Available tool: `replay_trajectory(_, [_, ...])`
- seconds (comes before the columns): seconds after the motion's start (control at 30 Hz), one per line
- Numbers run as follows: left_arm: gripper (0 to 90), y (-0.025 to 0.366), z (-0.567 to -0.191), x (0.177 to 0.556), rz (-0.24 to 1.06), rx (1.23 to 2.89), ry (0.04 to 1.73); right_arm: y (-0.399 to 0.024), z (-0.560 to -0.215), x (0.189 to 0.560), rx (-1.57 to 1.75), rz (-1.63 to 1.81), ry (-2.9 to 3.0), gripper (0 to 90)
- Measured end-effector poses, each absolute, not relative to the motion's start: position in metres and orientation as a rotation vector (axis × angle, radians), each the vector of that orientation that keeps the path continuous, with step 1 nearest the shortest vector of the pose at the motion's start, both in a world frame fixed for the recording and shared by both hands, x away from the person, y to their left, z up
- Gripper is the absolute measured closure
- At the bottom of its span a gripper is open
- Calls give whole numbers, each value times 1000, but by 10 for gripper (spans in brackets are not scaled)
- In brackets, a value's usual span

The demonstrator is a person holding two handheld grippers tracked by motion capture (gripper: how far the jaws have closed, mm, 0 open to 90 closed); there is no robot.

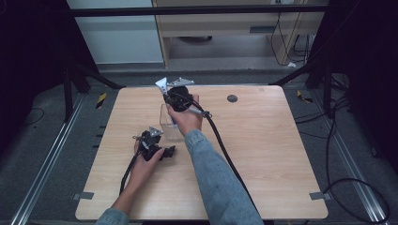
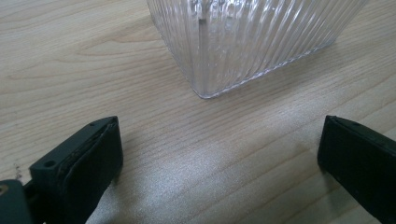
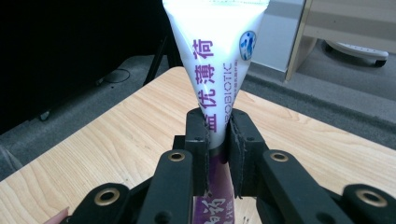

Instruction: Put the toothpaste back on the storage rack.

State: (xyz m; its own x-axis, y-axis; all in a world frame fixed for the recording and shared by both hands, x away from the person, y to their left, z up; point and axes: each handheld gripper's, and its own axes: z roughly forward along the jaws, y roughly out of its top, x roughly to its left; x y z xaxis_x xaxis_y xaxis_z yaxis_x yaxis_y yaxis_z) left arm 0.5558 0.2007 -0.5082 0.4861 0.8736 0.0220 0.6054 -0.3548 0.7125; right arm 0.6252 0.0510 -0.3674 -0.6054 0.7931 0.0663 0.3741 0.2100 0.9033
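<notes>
Clamped between the right gripper's (image 3: 217, 140) jaws, a white and purple tube (image 3: 215, 56) stands out along the jaw line, long axis running straight away from the hand, its flat crimped end farthest from the jaws. That hand holds it just above the clear ribbed container (image 1: 170, 123) near the middle of the desk (image 1: 263, 154), so the right hand is the nearer one. Low beside the container, the left gripper (image 1: 168, 152) has its jaws spread wide and empty, the container's corner (image 2: 205, 91) just ahead of them.

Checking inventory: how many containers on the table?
1: a clear ribbed container mid-table, ahead of the open left gripper. The right gripper holds a tube.
</notes>
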Motion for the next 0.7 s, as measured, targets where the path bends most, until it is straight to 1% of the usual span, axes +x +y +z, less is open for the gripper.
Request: replay_trajectory(0.7, [0,201,-508,556,535,2087,1213,55,-387,623,1077,1325,2107,793])
